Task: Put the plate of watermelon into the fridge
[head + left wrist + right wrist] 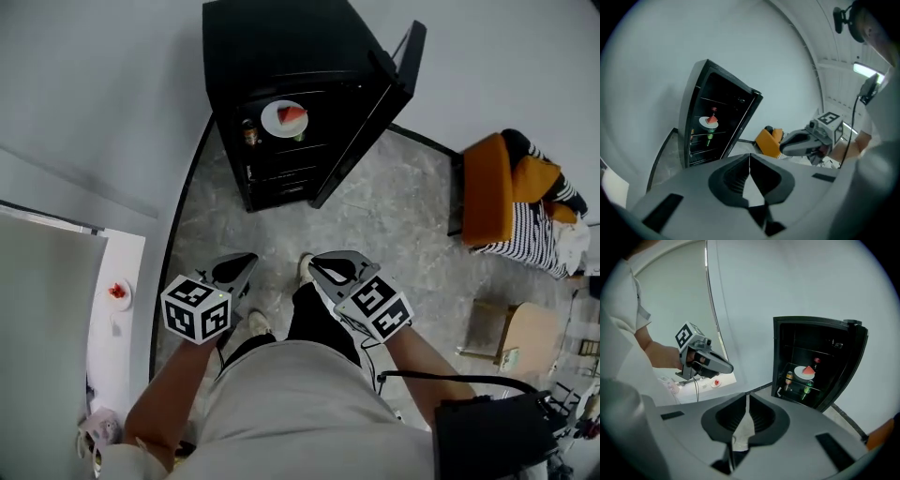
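The white plate with a watermelon wedge (284, 118) rests on a glass shelf inside the black fridge (281, 37), whose door (375, 112) stands swung open to the right. The same plate (708, 122) shows in the left gripper view, and the plate (805, 372) also in the right gripper view. My left gripper (239, 265) and right gripper (323, 265) hover side by side in front of my body, well short of the fridge. In its own view the left gripper (749, 157) has its jaws together, empty. The right gripper (747, 397) is shut too, holding nothing.
A can (789, 378) and a green bottle (806, 389) stand in the fridge near the plate. A white counter (112, 328) at left carries a small dish with something red (118, 292). An orange chair with striped cloth (511, 202), a cardboard box (511, 337) and a black bag (487, 436) sit at right.
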Tool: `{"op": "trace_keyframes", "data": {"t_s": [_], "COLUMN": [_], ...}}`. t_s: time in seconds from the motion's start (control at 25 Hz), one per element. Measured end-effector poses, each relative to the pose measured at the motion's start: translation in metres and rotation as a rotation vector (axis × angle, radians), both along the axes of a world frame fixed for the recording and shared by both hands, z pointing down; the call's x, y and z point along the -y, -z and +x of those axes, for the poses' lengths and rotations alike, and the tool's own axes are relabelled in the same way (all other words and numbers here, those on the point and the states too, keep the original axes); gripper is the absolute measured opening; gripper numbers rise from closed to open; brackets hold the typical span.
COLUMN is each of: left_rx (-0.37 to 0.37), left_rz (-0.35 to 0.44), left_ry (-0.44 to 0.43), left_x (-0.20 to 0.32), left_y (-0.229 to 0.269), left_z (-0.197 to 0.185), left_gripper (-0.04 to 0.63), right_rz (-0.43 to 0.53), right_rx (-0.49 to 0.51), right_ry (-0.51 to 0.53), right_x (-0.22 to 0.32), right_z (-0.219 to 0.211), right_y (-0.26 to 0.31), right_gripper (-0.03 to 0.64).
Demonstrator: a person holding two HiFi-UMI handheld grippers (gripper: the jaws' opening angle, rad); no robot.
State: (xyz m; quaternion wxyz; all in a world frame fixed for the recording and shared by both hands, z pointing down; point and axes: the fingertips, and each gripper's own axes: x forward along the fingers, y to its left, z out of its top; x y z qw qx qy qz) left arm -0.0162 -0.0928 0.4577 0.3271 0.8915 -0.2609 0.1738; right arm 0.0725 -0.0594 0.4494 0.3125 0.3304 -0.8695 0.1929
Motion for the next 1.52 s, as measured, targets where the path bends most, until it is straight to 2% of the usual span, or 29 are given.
{"op": "trace_keyframes", "data": {"t_s": [0.24, 0.4, 0.6, 0.92, 1.2, 1.52], "left_rx": [0.016, 0.014, 0.032, 0.015, 0.018, 0.023], "left_rz": [0.032, 0.033, 0.058, 0.079, 0.085, 0.085], "left_ry": [-0.155, -0.193, -0.203, -0.167, -0.143, -0.142], "left_x": [-0.075, -0.113, -0.143, -0.162, -0.167, -0.168], "left_y": [0.021, 0.025, 0.030, 0.038, 0.037, 0.035], "left_z": [-0.033, -0.056, -0.078, -0.097, -0.099, -0.092], "left_gripper": [0.012, 0.012, 0.012, 0.012, 0.012, 0.012], "right_rz": [0.005, 0.006, 0.003, 0.024, 0.041, 0.053], "right_rx": [0.006, 0.000, -0.017, -0.037, -0.040, -0.038], "right_ry": [-0.008, 0.005, 0.023, 0.078, 0.106, 0.093], "right_x": [-0.040, -0.072, -0.103, -0.129, -0.132, -0.134], "right_z": [-0.036, -0.061, -0.080, -0.100, -0.104, -0.097], "right_y": [0.008, 0.012, 0.016, 0.026, 0.029, 0.031], "right_gripper": [0.026, 0.020, 0.015, 0.015, 0.015, 0.015]}}
